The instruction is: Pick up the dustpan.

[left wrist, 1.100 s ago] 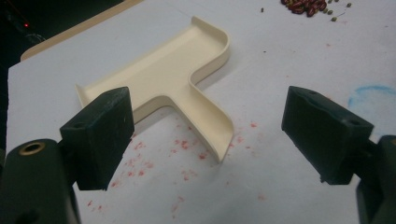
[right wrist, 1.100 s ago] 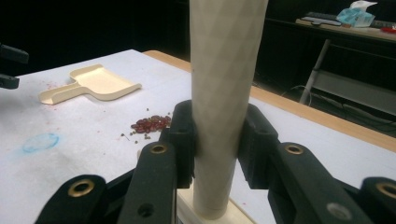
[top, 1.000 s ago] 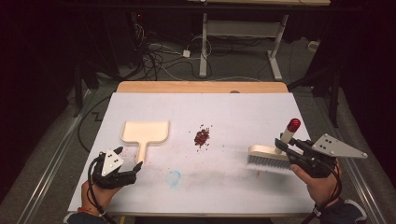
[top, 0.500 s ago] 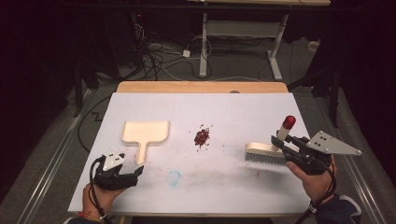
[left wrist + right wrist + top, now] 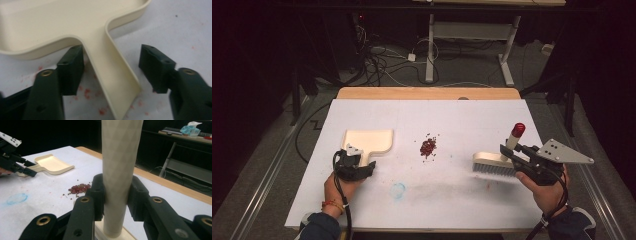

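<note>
A cream dustpan (image 5: pixel 368 141) lies on the white sheet at the left, handle toward the person. My left gripper (image 5: pixel 362 167) straddles that handle (image 5: pixel 112 75); its jaws have just been closing, with the handle between them. One pad (image 5: pixel 72 67) sits at the handle's side and the other pad (image 5: pixel 155 67) stands off it. At the right, my right gripper (image 5: pixel 517 160) is shut on the upright, red-tipped handle (image 5: pixel 120 170) of a cream brush (image 5: pixel 494 164) whose bristles rest on the sheet. A small pile of red beans (image 5: pixel 428 146) lies between the two tools.
A faint blue ring mark (image 5: pixel 398 190) shows on the white sheet (image 5: pixel 437 115) near the front. The wooden table edge (image 5: pixel 427 93) runs along the back. Cables and a desk frame (image 5: pixel 472 30) stand on the dark floor beyond.
My left gripper has moved forward onto the dustpan handle and its jaws have narrowed around it. The right gripper and brush have hardly shifted.
</note>
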Motion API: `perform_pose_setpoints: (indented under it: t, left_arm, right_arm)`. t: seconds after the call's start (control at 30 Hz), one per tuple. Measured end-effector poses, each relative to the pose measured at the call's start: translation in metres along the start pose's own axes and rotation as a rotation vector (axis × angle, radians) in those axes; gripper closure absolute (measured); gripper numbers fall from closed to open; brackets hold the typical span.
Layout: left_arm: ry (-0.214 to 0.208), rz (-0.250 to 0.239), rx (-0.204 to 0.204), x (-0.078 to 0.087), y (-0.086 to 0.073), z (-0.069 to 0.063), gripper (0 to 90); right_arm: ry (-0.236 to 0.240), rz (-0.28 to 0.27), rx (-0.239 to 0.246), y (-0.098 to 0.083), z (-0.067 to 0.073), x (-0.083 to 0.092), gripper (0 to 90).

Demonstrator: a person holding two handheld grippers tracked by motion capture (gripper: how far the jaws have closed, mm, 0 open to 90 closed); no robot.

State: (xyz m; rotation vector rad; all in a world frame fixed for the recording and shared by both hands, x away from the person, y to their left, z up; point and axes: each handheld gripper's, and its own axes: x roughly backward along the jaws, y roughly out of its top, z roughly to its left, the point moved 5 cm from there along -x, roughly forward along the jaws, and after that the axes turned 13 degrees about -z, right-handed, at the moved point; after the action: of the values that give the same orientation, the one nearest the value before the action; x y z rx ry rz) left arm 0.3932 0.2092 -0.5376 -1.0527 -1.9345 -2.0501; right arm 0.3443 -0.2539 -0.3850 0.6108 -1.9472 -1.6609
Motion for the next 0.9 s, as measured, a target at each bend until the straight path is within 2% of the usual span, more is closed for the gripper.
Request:
perform_pose_setpoints:
  t: [0.07, 0.17, 0.2, 0.23, 0.27, 0.37, 0.43, 0.6, 0.9]
  left_arm:
    - [0.009, -0.005, 0.000, -0.001, 0.001, 0.001, 46.9]
    - [0.011, 0.003, -0.009, -0.003, 0.003, 0.002, 49.9]
    - [0.011, 0.002, -0.008, -0.003, 0.003, 0.003, 55.5]
    - [0.009, 0.003, -0.014, -0.003, 0.003, 0.003, 55.5]
    - [0.007, 0.004, -0.020, -0.003, 0.003, 0.003, 61.4]
    - [0.002, 0.010, -0.046, -0.003, 0.004, 0.002, 62.9]
    - [-0.006, 0.004, -0.039, -0.002, 0.004, 0.003, 63.0]
    - [-0.012, 0.008, -0.071, -0.001, 0.006, 0.004, 63.2]
    - [-0.028, -0.016, -0.094, 0.008, 0.016, 0.006, 63.3]
  right_arm:
    - [0.001, 0.003, -0.007, -0.001, 0.000, 0.001, 70.1]
    - [-0.002, 0.004, -0.002, -0.001, -0.001, 0.002, 70.2]
    - [-0.001, 0.004, -0.007, -0.001, -0.001, 0.002, 70.2]
    - [-0.001, 0.004, -0.007, -0.001, -0.001, 0.002, 70.2]
    - [-0.001, 0.000, -0.006, -0.001, -0.002, 0.003, 70.1]
    - [0.000, 0.002, -0.009, -0.001, -0.001, 0.003, 70.2]
    - [-0.001, 0.004, -0.006, -0.001, -0.002, 0.002, 70.2]
    - [-0.001, 0.008, -0.015, -0.002, -0.002, 0.000, 70.2]
    - [-0.007, 0.016, -0.011, -0.004, -0.004, 0.000, 70.2]
